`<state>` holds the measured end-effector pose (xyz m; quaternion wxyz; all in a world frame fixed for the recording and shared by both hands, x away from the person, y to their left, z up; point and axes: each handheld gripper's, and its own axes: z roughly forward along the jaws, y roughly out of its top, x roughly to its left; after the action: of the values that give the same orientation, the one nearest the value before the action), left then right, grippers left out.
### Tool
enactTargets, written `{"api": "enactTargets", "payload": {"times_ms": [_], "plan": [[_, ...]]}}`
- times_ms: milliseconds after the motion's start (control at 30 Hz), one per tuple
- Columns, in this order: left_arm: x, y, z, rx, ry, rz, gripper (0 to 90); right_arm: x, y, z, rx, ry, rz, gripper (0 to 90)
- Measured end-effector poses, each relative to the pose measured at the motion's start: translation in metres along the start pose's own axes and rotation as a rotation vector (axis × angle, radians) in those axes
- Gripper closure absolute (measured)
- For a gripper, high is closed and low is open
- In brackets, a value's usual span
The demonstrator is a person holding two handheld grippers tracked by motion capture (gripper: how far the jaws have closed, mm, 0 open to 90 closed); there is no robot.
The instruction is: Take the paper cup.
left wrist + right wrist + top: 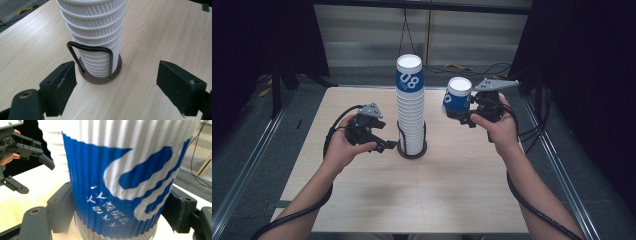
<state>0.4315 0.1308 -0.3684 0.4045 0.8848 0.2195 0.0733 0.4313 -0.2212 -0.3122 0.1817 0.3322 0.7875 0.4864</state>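
A single blue and white paper cup (pixel 458 98) is held above the far right part of the wooden counter (pixel 452 190), to the right of the tall stack and apart from it. In the right gripper view this cup (pixel 125 182) stands between the two black jaws, its ribbed wall touching the pad on each side, so the jaws of the right gripper (pixel 465 111) are pinching it at the lower part of its body. The cup is upright, with its white open mouth turned up in the high view. The right hand (pixel 497 122) holds that gripper from behind, and the grey plate on top of it points to the right. Near the middle of the counter stands the stack of cups (pixel 410 107), white and ribbed along its height, with a blue printed cup on top. The stack sits in a round dark holder (pixel 102 77) with a thin black wire loop (pixel 92 50) rising at its front. The left gripper (pixel 384 142) is just to the left of this holder, low over the counter, and it is kept in the left hand (pixel 344 147). In the left gripper view its jaws are spread wide, one at each side of the holder base, and they touch neither the holder nor the stack.
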Motion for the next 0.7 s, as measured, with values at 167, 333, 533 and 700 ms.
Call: {"api": "enactTargets", "payload": {"times_ms": [167, 333, 533, 700], "plan": [[-0.003, -0.004, 0.001, 0.018, -0.003, 0.01, 15.9, 0.002, -0.011, 0.004, 0.013, 0.017, -0.006, 21.4], [-0.006, -0.007, 0.002, 0.045, -0.008, 0.019, 15.9, 0.004, -0.024, 0.009, 0.021, 0.041, -0.004, 21.5], [-0.008, -0.009, 0.002, 0.062, -0.013, 0.035, 15.9, 0.007, -0.037, 0.012, 0.049, 0.06, -0.017, 21.6], [-0.01, -0.011, 0.005, 0.064, -0.017, 0.031, 15.9, 0.011, -0.044, 0.012, 0.081, 0.073, -0.041, 21.7]]}}
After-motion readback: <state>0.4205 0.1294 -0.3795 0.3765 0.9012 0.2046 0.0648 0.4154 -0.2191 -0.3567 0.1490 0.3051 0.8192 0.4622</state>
